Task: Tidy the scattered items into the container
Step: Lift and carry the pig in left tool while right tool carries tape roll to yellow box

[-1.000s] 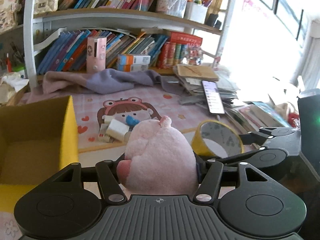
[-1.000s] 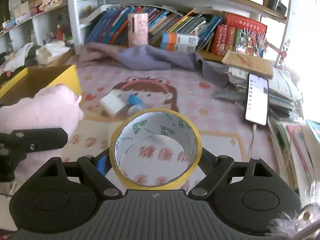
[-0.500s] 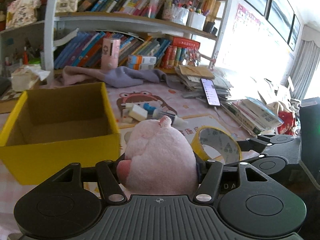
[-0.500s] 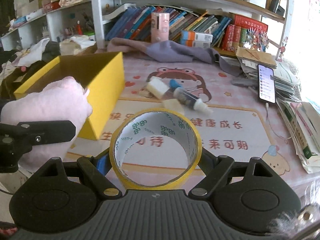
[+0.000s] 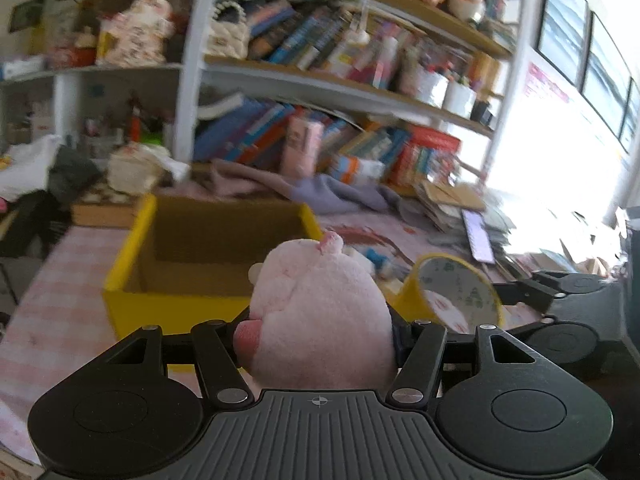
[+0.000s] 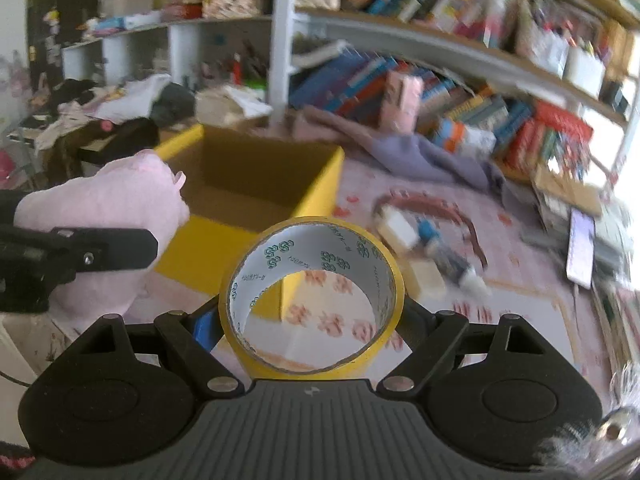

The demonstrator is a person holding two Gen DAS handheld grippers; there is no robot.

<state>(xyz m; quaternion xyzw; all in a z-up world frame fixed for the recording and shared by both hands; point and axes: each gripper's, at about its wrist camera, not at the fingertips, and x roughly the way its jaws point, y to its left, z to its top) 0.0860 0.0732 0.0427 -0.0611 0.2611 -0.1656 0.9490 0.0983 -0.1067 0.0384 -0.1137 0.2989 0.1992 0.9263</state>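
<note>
Pink plush pig (image 5: 320, 312) clamped in left claw (image 5: 320, 336); yellow tape roll (image 6: 312, 296) clamped in right claw (image 6: 312, 320); yellow box (image 5: 216, 256) located just ahead.

Left wrist view: looks forward along left gripper (image 5: 320, 332), toward yellow box (image 5: 132, 256), close, raised above rim, bookshelf (image 5: 360, 92) beyond.
Right wrist view: looks forward along right gripper (image 6: 312, 320), right of box (image 6: 320, 192), facing its near corner, close, tilted down.
Shared: box, bookshelf behind it, pink plush (image 5: 320, 312) (image 6: 120, 208), tape roll (image 5: 456, 296) (image 6: 312, 296), phone (image 5: 476, 236) (image 6: 580, 248) right of box.
</note>
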